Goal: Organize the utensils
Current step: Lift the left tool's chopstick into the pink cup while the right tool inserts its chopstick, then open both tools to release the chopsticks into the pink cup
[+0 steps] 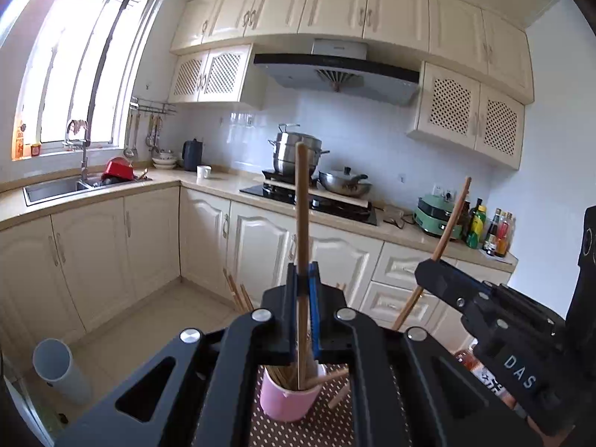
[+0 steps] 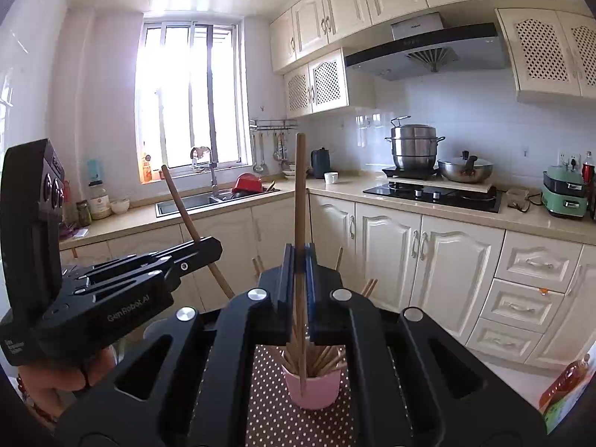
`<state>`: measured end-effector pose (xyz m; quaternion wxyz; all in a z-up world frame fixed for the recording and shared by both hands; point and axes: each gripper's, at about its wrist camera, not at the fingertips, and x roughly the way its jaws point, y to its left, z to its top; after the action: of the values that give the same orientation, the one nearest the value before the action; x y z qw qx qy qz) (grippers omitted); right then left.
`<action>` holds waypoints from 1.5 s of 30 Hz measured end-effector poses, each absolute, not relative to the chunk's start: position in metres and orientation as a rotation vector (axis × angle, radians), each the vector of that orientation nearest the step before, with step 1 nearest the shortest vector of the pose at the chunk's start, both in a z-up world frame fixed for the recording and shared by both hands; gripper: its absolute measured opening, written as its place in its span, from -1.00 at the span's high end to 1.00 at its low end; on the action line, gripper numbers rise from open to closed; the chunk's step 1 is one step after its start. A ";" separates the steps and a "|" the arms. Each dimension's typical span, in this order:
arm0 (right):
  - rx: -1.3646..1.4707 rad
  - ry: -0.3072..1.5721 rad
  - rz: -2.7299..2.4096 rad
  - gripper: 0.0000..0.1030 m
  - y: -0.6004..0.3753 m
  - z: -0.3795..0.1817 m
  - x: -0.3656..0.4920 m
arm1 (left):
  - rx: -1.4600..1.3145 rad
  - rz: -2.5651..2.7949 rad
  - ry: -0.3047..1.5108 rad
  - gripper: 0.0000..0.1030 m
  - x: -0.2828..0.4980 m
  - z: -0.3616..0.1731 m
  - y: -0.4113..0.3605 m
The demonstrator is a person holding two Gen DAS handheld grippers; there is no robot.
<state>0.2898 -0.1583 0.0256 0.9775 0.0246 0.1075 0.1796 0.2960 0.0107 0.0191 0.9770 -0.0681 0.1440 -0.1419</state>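
Note:
A pink cup (image 1: pixel 288 396) holding several wooden chopsticks stands on a brown polka-dot mat (image 1: pixel 324 424). My left gripper (image 1: pixel 303 270) is shut on one upright wooden chopstick (image 1: pixel 302 205) above the cup. My right gripper (image 2: pixel 300 251) is shut on another upright chopstick (image 2: pixel 300 193) above the same pink cup (image 2: pixel 314 387). The right gripper (image 1: pixel 422 266) also shows in the left wrist view with its chopstick (image 1: pixel 452 216) slanted. The left gripper (image 2: pixel 214 246) shows in the right wrist view with its chopstick (image 2: pixel 180 205) slanted. More chopstick ends (image 1: pixel 238 294) stick up behind the left gripper's fingers.
A grey cylinder (image 1: pixel 59 368) lies at the lower left. Beyond are cream cabinets, a sink (image 1: pixel 56 188) with a red pot, a stove (image 1: pixel 309 195) with steel pots, a green appliance (image 1: pixel 437 218) and bottles (image 1: pixel 491 231). A colourful package (image 2: pixel 566 387) lies at the right.

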 end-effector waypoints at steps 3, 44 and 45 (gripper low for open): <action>0.053 0.204 0.352 0.89 -0.157 0.023 0.297 | -0.150 -0.287 0.294 0.88 0.306 0.013 0.010; -0.045 0.234 0.372 0.88 -0.142 -0.047 0.310 | -0.188 -0.316 0.459 0.58 0.344 -0.087 0.014; -0.042 0.237 0.372 0.88 -0.142 -0.047 0.310 | -0.191 -0.319 0.452 0.50 0.341 -0.085 0.015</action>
<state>0.3098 -0.1423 -0.0467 0.9756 -0.0210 0.1173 0.1844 0.3405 0.0153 -0.0849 0.9575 -0.0940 0.2228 -0.1573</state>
